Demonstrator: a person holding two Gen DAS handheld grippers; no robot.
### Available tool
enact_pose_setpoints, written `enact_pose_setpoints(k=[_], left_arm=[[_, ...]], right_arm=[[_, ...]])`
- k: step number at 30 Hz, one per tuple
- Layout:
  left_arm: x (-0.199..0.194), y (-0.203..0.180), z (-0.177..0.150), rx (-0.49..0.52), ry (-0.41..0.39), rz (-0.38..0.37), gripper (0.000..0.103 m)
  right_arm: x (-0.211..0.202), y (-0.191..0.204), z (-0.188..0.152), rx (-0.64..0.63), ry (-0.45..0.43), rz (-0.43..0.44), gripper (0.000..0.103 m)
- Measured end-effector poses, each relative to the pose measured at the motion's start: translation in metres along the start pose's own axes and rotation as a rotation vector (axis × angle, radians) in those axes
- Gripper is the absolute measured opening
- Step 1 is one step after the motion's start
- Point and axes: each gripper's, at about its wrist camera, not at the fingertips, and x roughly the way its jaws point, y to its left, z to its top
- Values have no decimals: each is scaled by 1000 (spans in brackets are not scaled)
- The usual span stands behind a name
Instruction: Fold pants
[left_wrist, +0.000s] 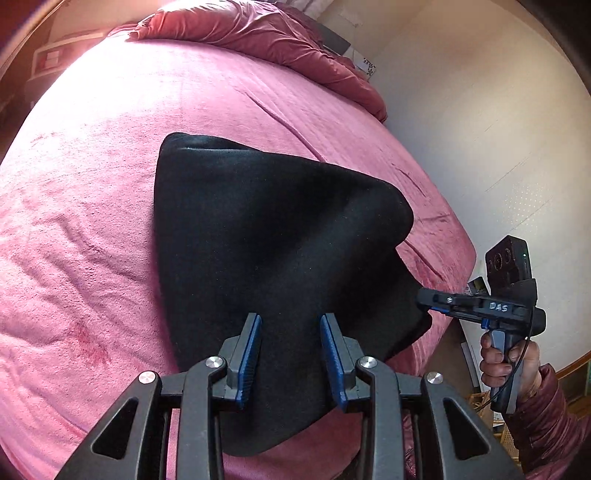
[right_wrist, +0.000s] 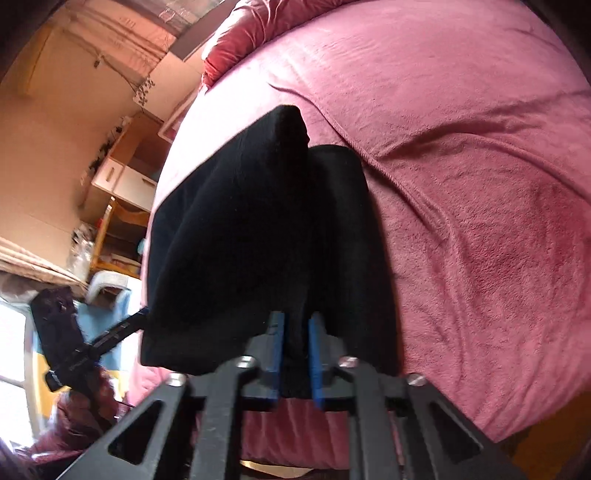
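pink bed (left_wrist: 92, 229): right gripper (right_wrist: 297, 325) jaws clamp black pants (right_wrist: 236, 236).

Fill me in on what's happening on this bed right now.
A person is folding a pair of black pants on a bed covered with a pink blanket, holding handheld tongs in each hand. The right tongs are shut on a bunched edge of the fabric. The left tongs have dark cloth between their pads, but those stand apart, so a firm grip cannot be confirmed. The pants lie doubled over, near end lifted off the blanket, so the fold looks unfinished.
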Motion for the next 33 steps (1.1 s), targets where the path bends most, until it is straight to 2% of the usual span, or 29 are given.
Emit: enact_pose_setpoints(k=[4, 7, 9, 13, 14, 15, 17, 22, 25, 27, 30, 33], left_arm=[[-4, -8, -3, 43, 2, 4, 34], [8, -12, -9, 81, 49, 29, 34], [20, -18, -11, 115, 78, 72, 34], [14, -33, -6, 162, 35, 137, 34], [10, -34, -4, 164, 18, 158, 34], [6, -35, -3, 164, -2, 179, 34], [-3, -38, 0, 162, -45, 219, 34], [-20, -43, 9, 165, -115, 300, 35], [-21, -44, 13, 170, -117, 327, 35], [-16, -45, 10, 175, -115, 337, 35], [-9, -44, 12, 178, -98, 341, 35], [-3, -42, 12, 178, -89, 344, 35]], right_arm=[[-14, 9, -9, -51, -3, -70, 7], [4, 4, -15, -57, 49, -136, 7], [14, -4, -16, -33, 53, -145, 7], [10, 4, -11, -45, 39, -156, 8], [8, 9, -8, -61, 38, -163, 9], [3, 12, -7, -72, 31, -171, 16], [-12, 20, -4, -95, -11, -196, 27], [-33, 56, 20, -166, -138, -168, 28], [-23, 76, 37, -197, -157, -134, 28], [-5, 93, 52, -206, -149, -139, 32], [18, 96, 65, -198, -104, -205, 33], [39, 81, 71, -183, -59, -272, 33]])
